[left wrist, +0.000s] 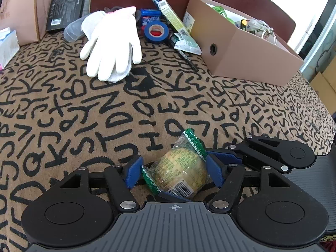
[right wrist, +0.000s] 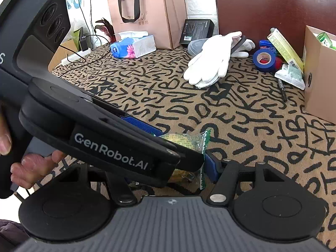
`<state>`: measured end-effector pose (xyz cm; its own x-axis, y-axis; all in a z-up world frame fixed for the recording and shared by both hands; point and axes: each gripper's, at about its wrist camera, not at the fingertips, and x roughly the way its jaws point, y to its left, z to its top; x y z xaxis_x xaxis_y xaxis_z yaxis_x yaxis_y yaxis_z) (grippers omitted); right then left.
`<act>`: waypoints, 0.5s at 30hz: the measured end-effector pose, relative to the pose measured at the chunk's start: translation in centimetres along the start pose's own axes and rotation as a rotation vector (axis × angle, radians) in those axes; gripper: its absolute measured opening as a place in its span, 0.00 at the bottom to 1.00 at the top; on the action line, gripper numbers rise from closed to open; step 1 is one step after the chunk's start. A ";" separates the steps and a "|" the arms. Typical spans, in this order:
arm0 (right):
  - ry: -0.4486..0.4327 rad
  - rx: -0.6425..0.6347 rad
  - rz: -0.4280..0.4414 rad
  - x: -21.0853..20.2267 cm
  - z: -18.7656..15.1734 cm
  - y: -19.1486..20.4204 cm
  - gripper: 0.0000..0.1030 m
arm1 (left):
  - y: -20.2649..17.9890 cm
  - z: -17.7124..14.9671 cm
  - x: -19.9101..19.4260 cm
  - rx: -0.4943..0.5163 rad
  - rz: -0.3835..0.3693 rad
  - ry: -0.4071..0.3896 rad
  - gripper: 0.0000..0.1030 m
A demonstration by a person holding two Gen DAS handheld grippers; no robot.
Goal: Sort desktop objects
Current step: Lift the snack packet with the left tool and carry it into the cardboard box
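Your left gripper [left wrist: 175, 171] is gripping the wrapped pastry [left wrist: 180, 168] between both blue pads, low over the lettered tablecloth [left wrist: 147, 105] at the near edge. Your right gripper [right wrist: 184, 168] is sitting at the same packet, its right pad just beside the green wrapper seam; the left tool is covering its other finger, so I cannot tell whether it is clamping. White gloves [left wrist: 112, 44] are lying at the far side, beside the blue tape roll [left wrist: 156, 32]. The cardboard box [left wrist: 247, 48] is standing open at far right, a snack packet [left wrist: 185, 43] leaning against it.
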<state>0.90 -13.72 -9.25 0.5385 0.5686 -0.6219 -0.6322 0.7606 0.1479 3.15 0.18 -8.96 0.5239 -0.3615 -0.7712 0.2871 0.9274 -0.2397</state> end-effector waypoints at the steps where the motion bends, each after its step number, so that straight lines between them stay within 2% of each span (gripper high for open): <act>1: 0.000 -0.001 0.000 0.0 0.0 0.0 0.66 | -0.1 0.0 0.0 0.003 0.002 0.001 0.64; 9: -0.001 0.009 0.006 -0.8 -0.2 -0.3 0.64 | -1.4 0.1 -0.5 0.042 -0.011 -0.007 0.60; 15: -0.032 0.017 -0.030 -2.7 0.0 -1.0 0.63 | -3.7 1.5 -1.1 0.078 -0.042 -0.052 0.60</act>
<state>0.12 -15.98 -7.71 0.5747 0.5550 -0.6014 -0.6063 0.7823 0.1426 2.71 -3.00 -6.33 0.5505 -0.4058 -0.7295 0.3701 0.9020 -0.2224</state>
